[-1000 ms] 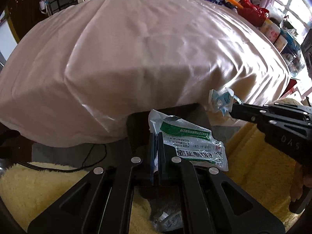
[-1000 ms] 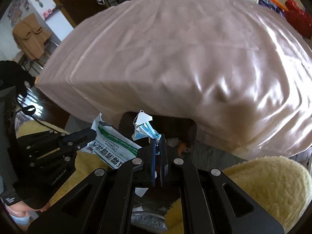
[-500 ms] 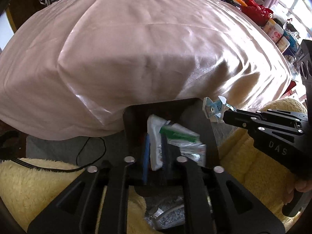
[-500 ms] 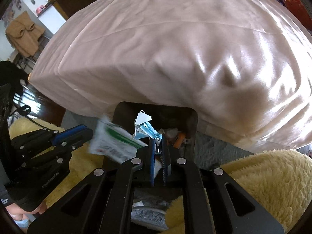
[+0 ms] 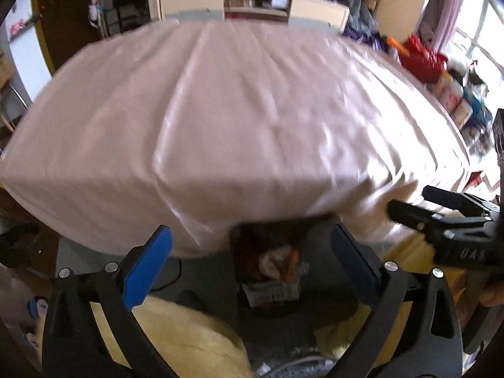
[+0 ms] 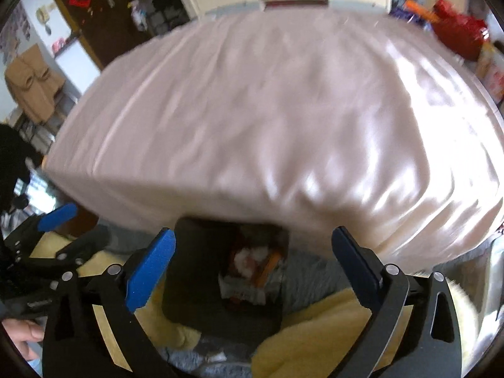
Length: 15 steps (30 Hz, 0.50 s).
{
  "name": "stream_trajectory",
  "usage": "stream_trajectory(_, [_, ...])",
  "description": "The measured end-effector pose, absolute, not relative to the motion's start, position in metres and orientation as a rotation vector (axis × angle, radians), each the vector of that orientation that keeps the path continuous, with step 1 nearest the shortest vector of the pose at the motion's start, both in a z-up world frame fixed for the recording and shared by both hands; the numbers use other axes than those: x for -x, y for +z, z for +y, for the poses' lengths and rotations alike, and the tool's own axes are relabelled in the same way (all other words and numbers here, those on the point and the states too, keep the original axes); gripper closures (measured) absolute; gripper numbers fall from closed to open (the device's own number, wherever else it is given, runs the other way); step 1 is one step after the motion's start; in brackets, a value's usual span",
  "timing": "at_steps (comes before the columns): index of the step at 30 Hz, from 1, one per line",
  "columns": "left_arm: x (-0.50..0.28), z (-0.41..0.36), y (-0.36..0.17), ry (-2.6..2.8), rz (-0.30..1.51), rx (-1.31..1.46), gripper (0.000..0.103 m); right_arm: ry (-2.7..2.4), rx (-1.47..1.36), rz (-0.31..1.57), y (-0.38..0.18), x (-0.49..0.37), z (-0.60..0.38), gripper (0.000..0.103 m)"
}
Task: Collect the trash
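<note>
My left gripper (image 5: 249, 252) hangs over the black bin (image 5: 318, 283) with its jaws opening wide and nothing between the blue pads (image 5: 148, 264). The white printed packet (image 5: 272, 296) lies loose in the bin on other trash, including an orange piece. My right gripper (image 6: 252, 252) is above the same bin (image 6: 195, 271), jaws opening too, and it holds nothing. The packet (image 6: 242, 293) also shows below it. Each gripper appears in the other's view: the right gripper (image 5: 409, 200) at the right edge, the left gripper (image 6: 78, 226) at the left edge.
The bin stands on the floor against a bed with a shiny pink sheet (image 5: 252, 119). Fluffy yellow rugs (image 5: 189, 340) lie on both sides of it. A dark cable (image 5: 170, 283) runs on the floor at left. Red bags and boxes (image 5: 425, 60) crowd the bed's far right.
Both grippers went from shut to wide open and rose a little. The packet left the left gripper and the blue-white scrap left the right; the packet now lies in the bin.
</note>
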<state>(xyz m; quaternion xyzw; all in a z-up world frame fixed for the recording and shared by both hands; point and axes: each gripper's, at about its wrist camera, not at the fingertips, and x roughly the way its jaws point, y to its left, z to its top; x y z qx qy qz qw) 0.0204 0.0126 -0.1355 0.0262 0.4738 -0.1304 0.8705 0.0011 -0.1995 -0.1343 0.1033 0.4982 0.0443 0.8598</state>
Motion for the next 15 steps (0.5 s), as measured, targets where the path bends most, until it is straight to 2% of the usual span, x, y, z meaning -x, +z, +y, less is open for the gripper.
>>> stream_trajectory(8, [-0.020,0.029,-0.047,-0.183,0.715,-0.062,0.008,-0.078,-0.134,0.760,-0.051,0.007,-0.220,0.003])
stream_trajectory(15, [-0.012,0.039,0.014,-0.142,0.550,-0.026,0.008,-0.161,-0.088,0.557,0.011,0.028,-0.230,0.003])
